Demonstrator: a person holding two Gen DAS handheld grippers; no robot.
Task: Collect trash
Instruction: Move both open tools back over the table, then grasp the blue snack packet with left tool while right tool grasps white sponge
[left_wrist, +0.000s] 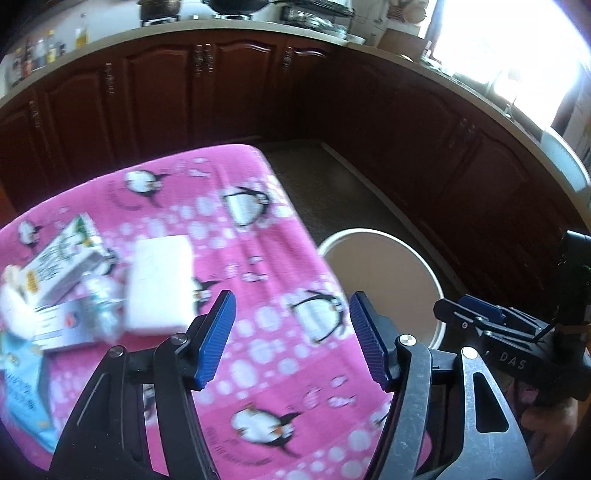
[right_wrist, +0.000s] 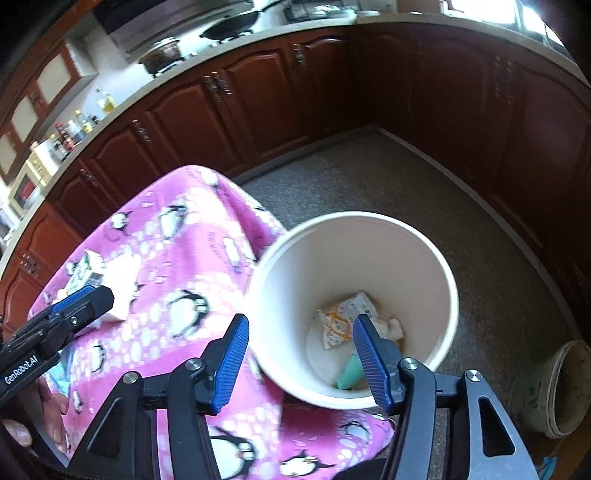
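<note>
A cream trash bin (right_wrist: 439, 273) stands on the floor by the table's right edge; it also shows in the left wrist view (left_wrist: 428, 273). Inside lie a white-orange wrapper (right_wrist: 341, 319), crumpled tissue (right_wrist: 393, 328) and a green piece (right_wrist: 351, 373). My right gripper (right_wrist: 299, 358) is open and empty above the bin's near rim. My left gripper (left_wrist: 291, 338) is open and empty above the pink penguin cloth (left_wrist: 258, 236). On the cloth at the left lie a white tissue pack (left_wrist: 159, 284), a carton (left_wrist: 62, 258), a crumpled clear bottle (left_wrist: 101, 302), a flat box (left_wrist: 62, 328) and a blue packet (left_wrist: 24, 395).
Dark wooden cabinets (left_wrist: 229, 96) run round the back under a counter with bottles (left_wrist: 48, 48) and pans. A dirty bucket (right_wrist: 557, 387) stands on the floor at the right. The right gripper's body (left_wrist: 517, 332) shows at the left view's right edge.
</note>
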